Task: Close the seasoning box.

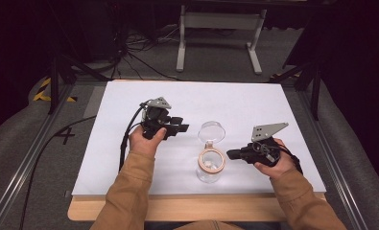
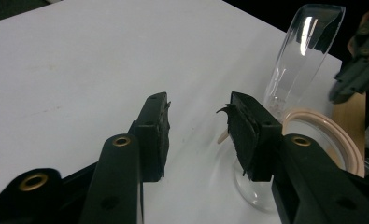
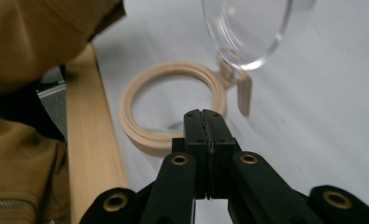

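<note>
While the clear glass jar (image 1: 209, 167) stands upright near the front middle of the white table (image 1: 129, 143) with its hinged lid (image 1: 211, 131) swung back and open, the sensible step seems to be either closing that lid or steadying the jar, and I judge it has not yet begun. The jar sits between the two grippers: just off the tip of the right gripper (image 1: 231, 154), and a little farther from the left gripper (image 1: 182, 128), beyond and to the side of its jaws. A beige sealing ring (image 3: 173, 109) lines the mouth, and in the right gripper view it lies directly ahead of the jaws, which are pressed together on nothing. In the left gripper view the jaws stand spread apart and empty, with the lid rising ahead and to their right. To do this well, the left gripper (image 2: 198, 123) probably needs to swing toward the lid's upper edge, while the right one (image 3: 204, 122) opens before it can brace the rim. Glass is slippery and the jar is light, so a push on the lid without a brace could slide or tip it. The person's tan sleeves (image 1: 129, 187) rest low over the table's wooden front edge (image 1: 187, 208).
</note>
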`<state>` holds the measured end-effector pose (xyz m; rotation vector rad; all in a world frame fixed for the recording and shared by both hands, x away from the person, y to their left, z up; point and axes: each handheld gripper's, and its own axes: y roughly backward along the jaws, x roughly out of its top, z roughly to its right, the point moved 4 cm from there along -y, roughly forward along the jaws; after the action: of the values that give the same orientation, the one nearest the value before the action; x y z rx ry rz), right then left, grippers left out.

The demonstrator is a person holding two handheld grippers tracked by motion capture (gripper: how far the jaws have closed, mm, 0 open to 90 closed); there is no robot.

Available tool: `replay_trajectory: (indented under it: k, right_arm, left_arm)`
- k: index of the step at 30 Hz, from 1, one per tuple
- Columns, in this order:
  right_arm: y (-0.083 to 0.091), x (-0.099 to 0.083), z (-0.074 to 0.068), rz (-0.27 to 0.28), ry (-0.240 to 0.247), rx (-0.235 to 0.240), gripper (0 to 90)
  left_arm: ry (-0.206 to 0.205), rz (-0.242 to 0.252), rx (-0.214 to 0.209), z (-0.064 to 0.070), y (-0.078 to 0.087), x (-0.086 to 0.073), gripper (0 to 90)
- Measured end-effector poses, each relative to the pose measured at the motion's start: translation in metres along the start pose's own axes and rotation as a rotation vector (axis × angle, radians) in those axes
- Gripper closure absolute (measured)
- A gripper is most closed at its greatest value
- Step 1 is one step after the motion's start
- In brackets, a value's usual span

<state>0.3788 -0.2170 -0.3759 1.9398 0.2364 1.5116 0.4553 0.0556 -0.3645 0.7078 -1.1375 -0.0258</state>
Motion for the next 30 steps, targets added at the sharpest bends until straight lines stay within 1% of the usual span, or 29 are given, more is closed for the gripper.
replay_trajectory:
  k: [1,2,3,4,5,7,9,12,15,16,18,19,21,22,24,25,26,27,29,30]
  right_arm:
    - [-0.001,0.002,-0.004,0.017,0.002,0.006,89.6]
    - [-0.003,0.005,-0.009,0.034,0.010,0.002,89.6]
    - [-0.005,0.006,-0.012,0.041,0.012,0.000,89.6]
    - [-0.007,0.006,-0.014,0.044,0.013,-0.004,89.6]
    - [-0.010,0.006,-0.015,0.045,0.014,-0.009,89.5]
    - [-0.014,0.005,-0.015,0.043,0.005,-0.013,89.5]
    - [-0.017,0.004,-0.015,0.042,-0.007,-0.014,89.5]
    - [-0.020,0.004,-0.015,0.041,-0.006,-0.020,89.5]
    - [-0.021,0.004,-0.016,0.044,-0.002,-0.025,89.4]
    - [-0.021,0.004,-0.016,0.047,0.001,-0.024,89.5]
    - [-0.022,0.004,-0.017,0.049,0.001,-0.024,89.5]
    - [-0.022,0.004,-0.017,0.049,0.000,-0.023,89.4]
    - [-0.022,0.004,-0.017,0.048,-0.001,-0.024,89.4]
    - [-0.022,0.004,-0.017,0.049,-0.003,-0.023,89.4]
    - [-0.022,0.005,-0.017,0.052,-0.006,-0.019,89.4]
    - [-0.022,0.005,-0.017,0.053,-0.007,-0.018,89.4]
    - [-0.022,0.005,-0.017,0.053,-0.010,-0.017,89.4]
    - [-0.021,0.005,-0.017,0.055,-0.012,-0.015,89.4]
    - [-0.021,0.006,-0.018,0.058,-0.014,-0.011,89.4]
    - [-0.021,0.006,-0.018,0.058,-0.013,-0.011,89.4]
  left_arm:
    - [-0.002,0.006,-0.007,0.002,-0.003,0.001,59.5]
    - [-0.001,0.001,-0.004,0.003,-0.005,0.002,60.1]
    - [-0.009,-0.009,0.007,0.004,-0.007,0.002,61.4]
    - [-0.005,-0.015,0.018,0.006,-0.011,0.003,61.7]
    - [-0.014,-0.018,0.024,0.006,-0.013,0.003,62.4]
    - [-0.016,-0.024,0.018,0.009,-0.016,0.004,63.5]
    - [-0.017,-0.021,0.006,0.011,-0.020,0.004,63.9]
    - [-0.007,-0.008,-0.019,0.014,-0.022,0.006,64.1]
    - [-0.018,-0.006,-0.039,0.016,-0.023,0.007,64.0]
    - [-0.022,-0.005,-0.036,0.018,-0.023,0.007,64.1]
    - [-0.023,-0.001,-0.050,0.020,-0.023,0.008,64.0]
    - [-0.030,-0.007,-0.052,0.021,-0.022,0.008,64.0]
    - [-0.039,-0.001,-0.057,0.022,-0.022,0.009,64.0]
    - [-0.034,0.000,-0.063,0.023,-0.022,0.009,64.0]
    - [-0.042,-0.010,-0.068,0.025,-0.021,0.010,63.9]
    - [-0.041,-0.005,-0.073,0.026,-0.021,0.010,63.9]
    - [-0.047,-0.014,-0.078,0.026,-0.021,0.010,63.9]
    - [-0.055,-0.013,-0.077,0.027,-0.021,0.010,63.8]
    - [-0.052,-0.013,-0.083,0.028,-0.022,0.011,63.1]
    - [-0.053,-0.015,-0.093,0.028,-0.021,0.011,62.7]
